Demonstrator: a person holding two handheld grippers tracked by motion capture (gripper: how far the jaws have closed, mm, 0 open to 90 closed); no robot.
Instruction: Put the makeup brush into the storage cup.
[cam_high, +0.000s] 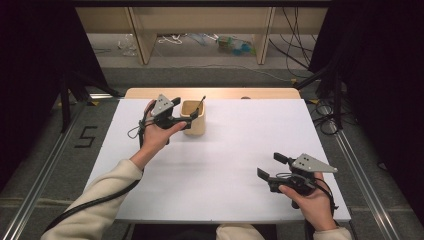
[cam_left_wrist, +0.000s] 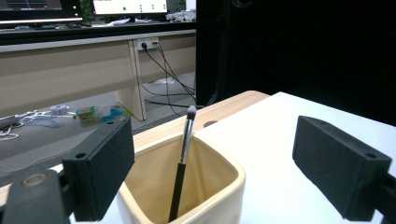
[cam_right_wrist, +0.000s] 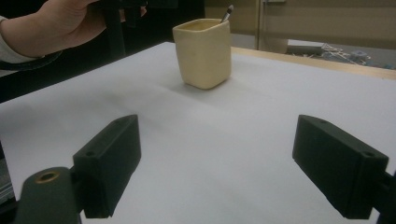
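**Brush standing in the cream cup, both your grippers wide open**

From the high view, your left gripper (cam_high: 190, 116) sits right up against the cream cup (cam_high: 194, 124) at about 11 o'clock on the white table (cam_high: 225, 165), while your right gripper (cam_high: 272, 167) hangs well apart down at 5 o'clock. That view barely gives you the brush (cam_high: 201, 105), just a thin dark stick poking out of the cup.

The left gripper view fills that in: the makeup brush (cam_left_wrist: 182, 163) has a black handle, a silver ferrule and a small rounded grey-purple tip. It stands inside the cup (cam_left_wrist: 219, 186), bristles up, long axis nearly vertical and leaning slightly toward 1 o'clock, handle end down in the cup. The jaws stand far apart either side of the cup's rim, holding nothing.

The right gripper view gives you the cup's outside (cam_right_wrist: 203, 51): glossy, squarish with rounded corners, only the brush tip (cam_right_wrist: 227, 11) peeking over the rim. Those jaws are spread wide over bare table too, empty.
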